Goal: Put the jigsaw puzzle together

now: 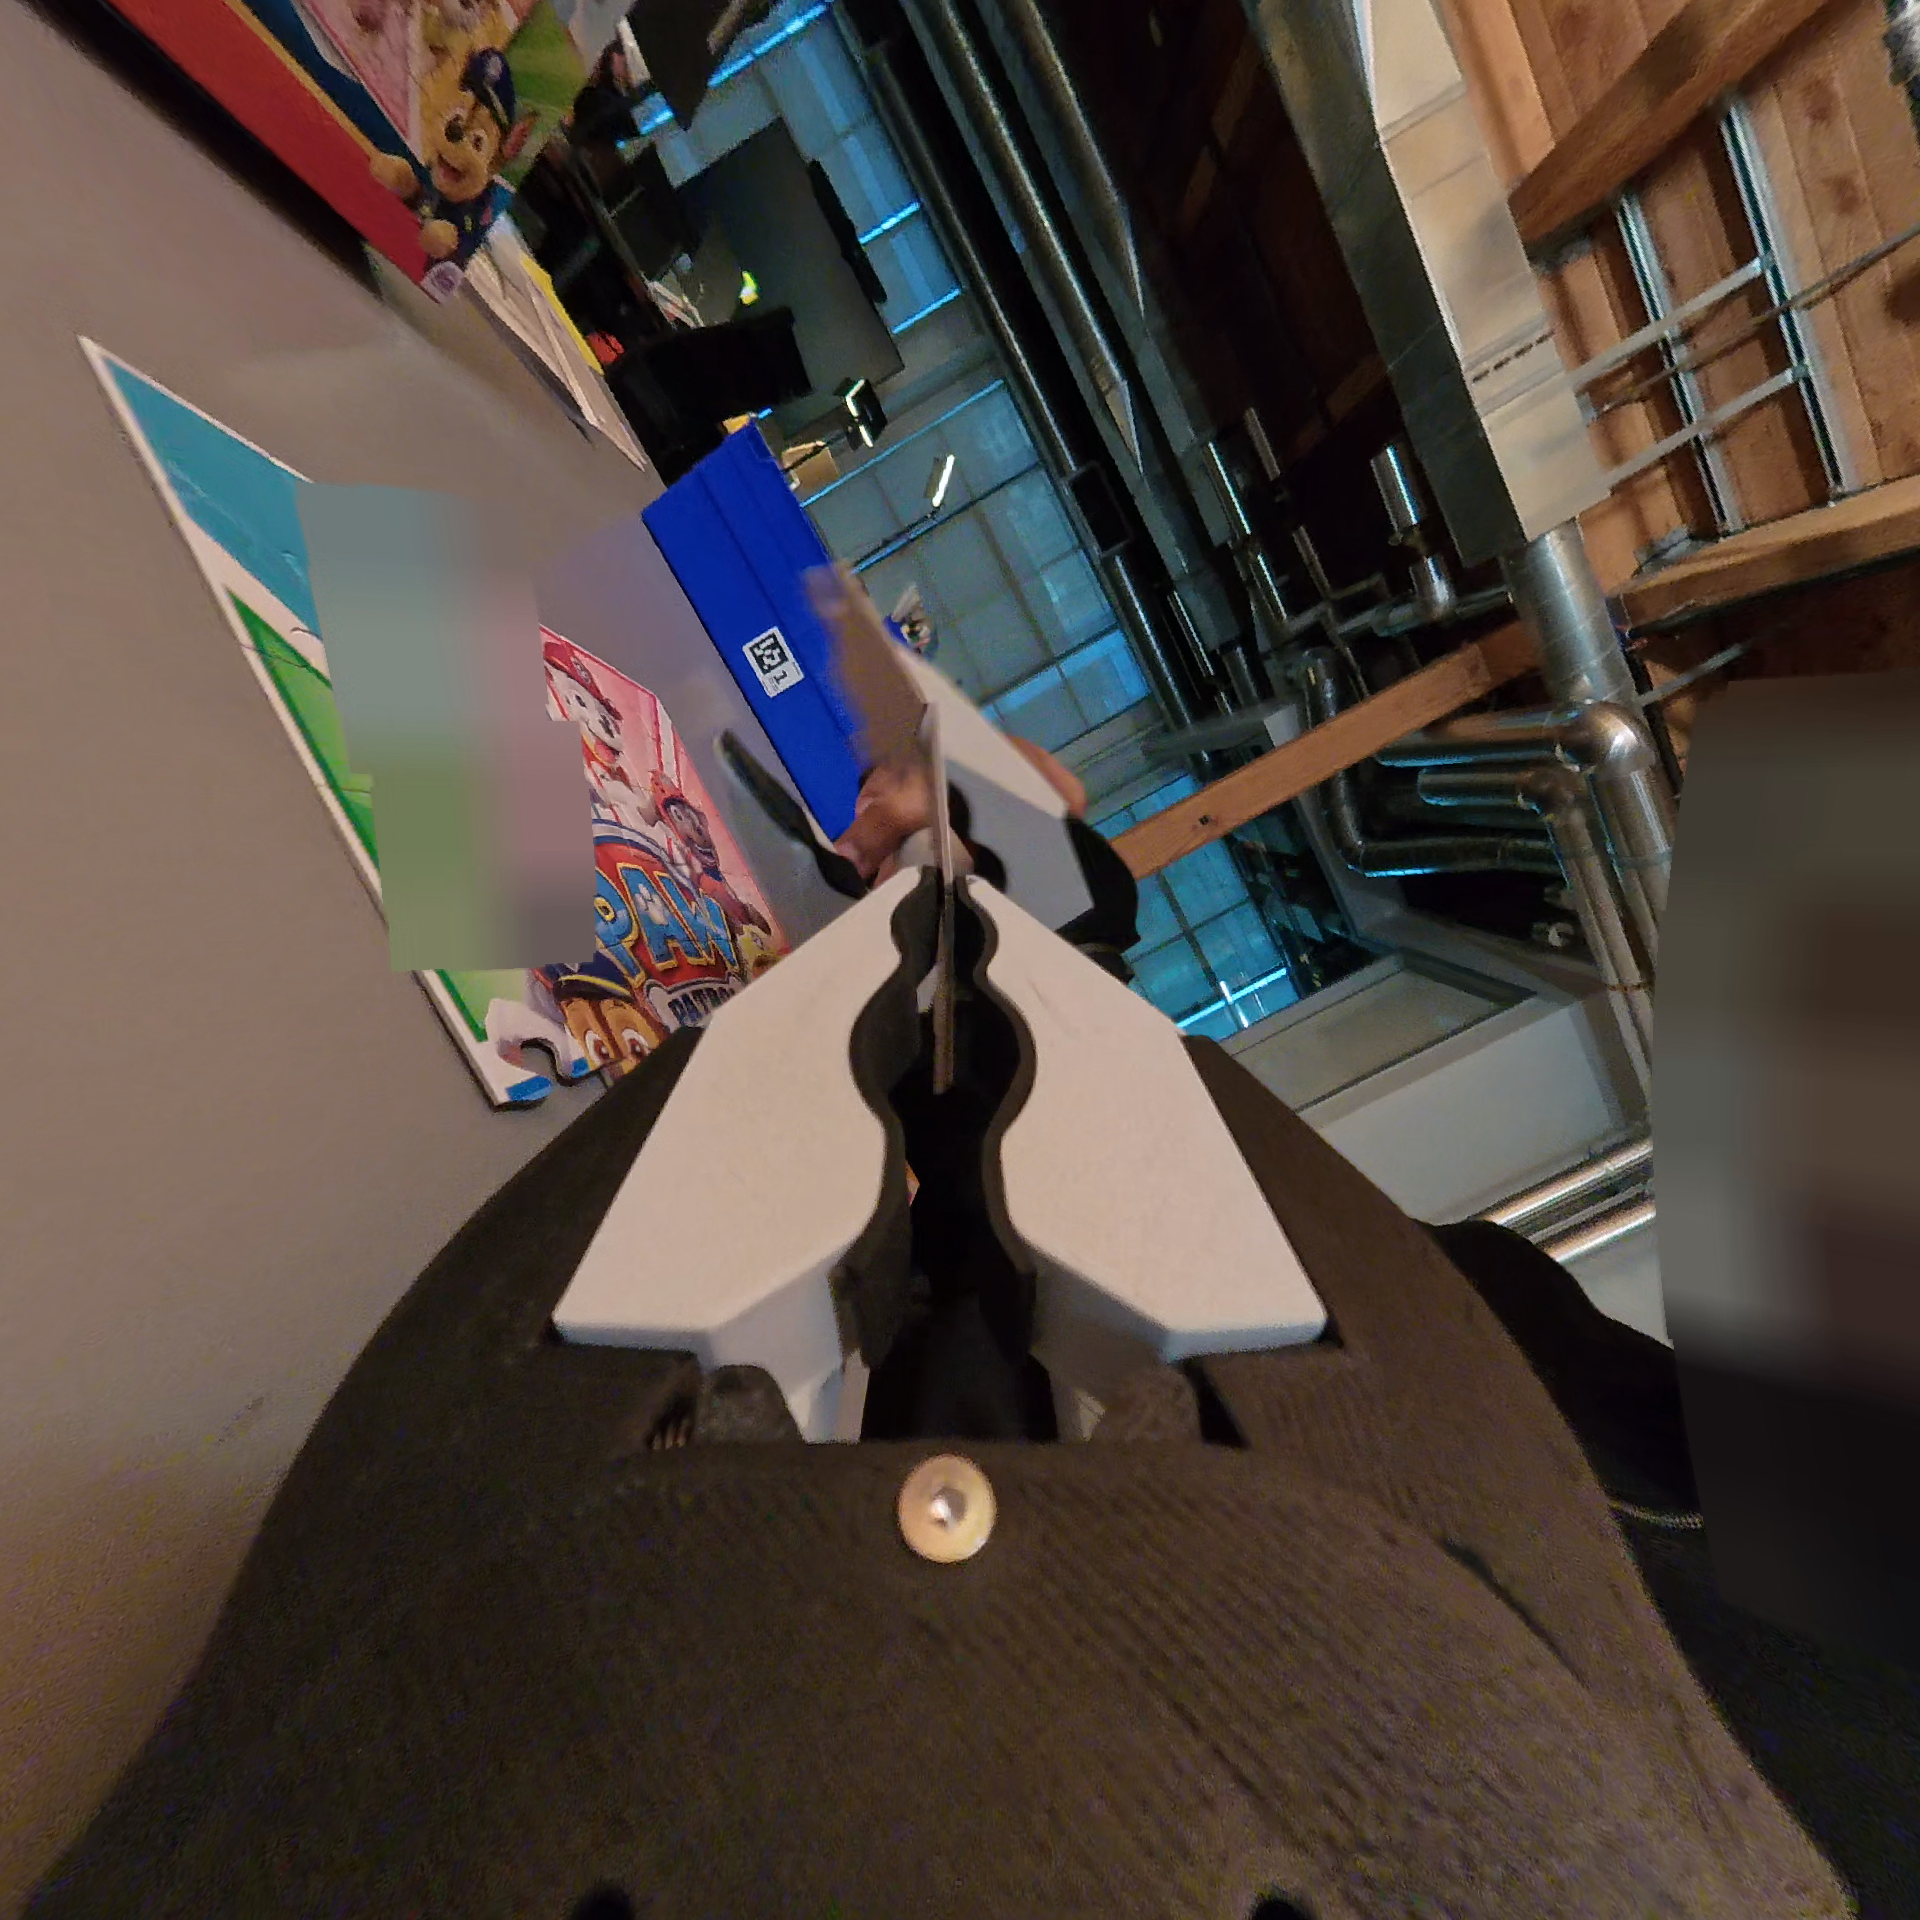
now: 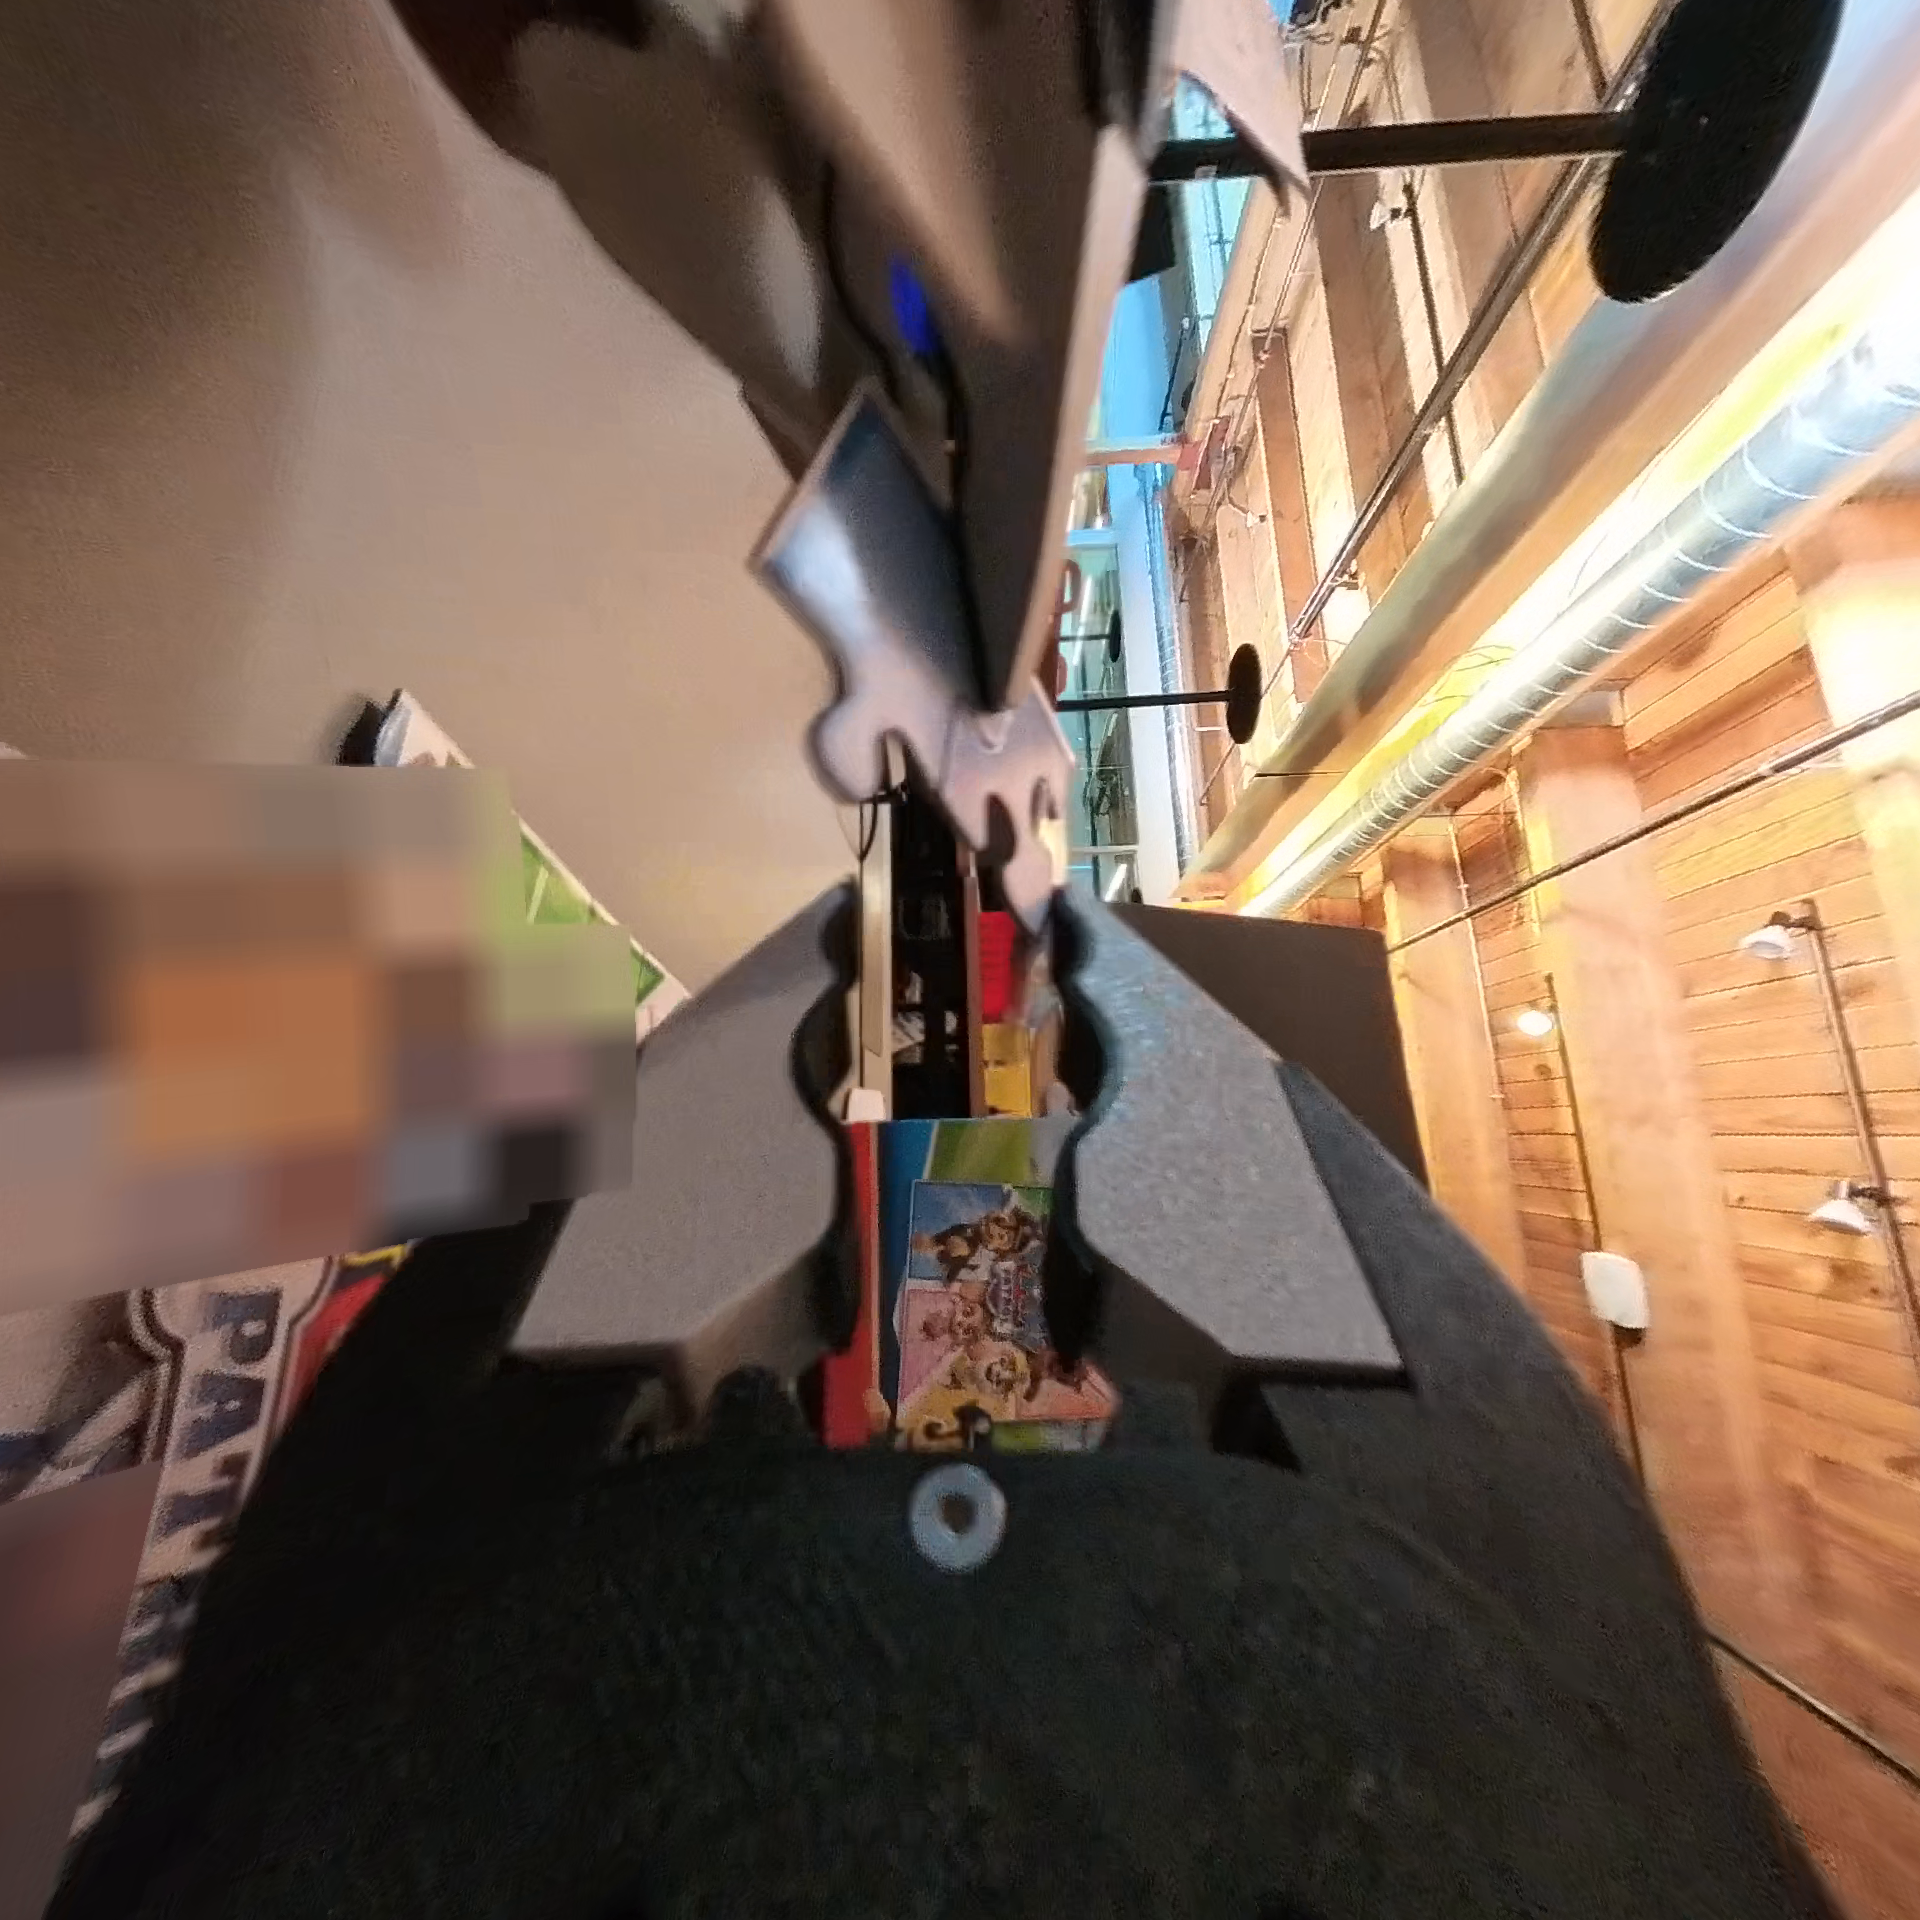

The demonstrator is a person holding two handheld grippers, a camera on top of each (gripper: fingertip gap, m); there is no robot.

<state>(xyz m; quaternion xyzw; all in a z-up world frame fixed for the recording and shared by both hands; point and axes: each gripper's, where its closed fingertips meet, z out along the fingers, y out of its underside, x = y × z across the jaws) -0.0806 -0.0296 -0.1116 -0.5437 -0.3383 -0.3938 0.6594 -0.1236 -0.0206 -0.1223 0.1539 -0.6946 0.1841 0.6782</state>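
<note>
My left gripper (image 1: pixel 940 883) is shut on a thin jigsaw piece (image 1: pixel 943 966), seen edge-on between its pads and sticking out ahead. In the right wrist view the left gripper (image 2: pixel 987 696) comes down from the top, holding the piece (image 2: pixel 883 582) with its grey back showing. My right gripper (image 2: pixel 956 914) is open. The piece's lower tab hangs at the tip of its right finger (image 2: pixel 1143 1039), and the left finger stands apart from the piece. In the left wrist view the right gripper (image 1: pixel 997 769) and a hand sit just beyond the piece.
A partly filled cartoon puzzle board (image 1: pixel 644 883) lies on the grey table (image 1: pixel 156 935). A colourful puzzle box (image 1: pixel 416 135) stands at the far edge and also shows in the right wrist view (image 2: pixel 977 1278). A blue box (image 1: pixel 748 623) stands behind the board. My right fingertips sit around 5 centimetres from my left ones.
</note>
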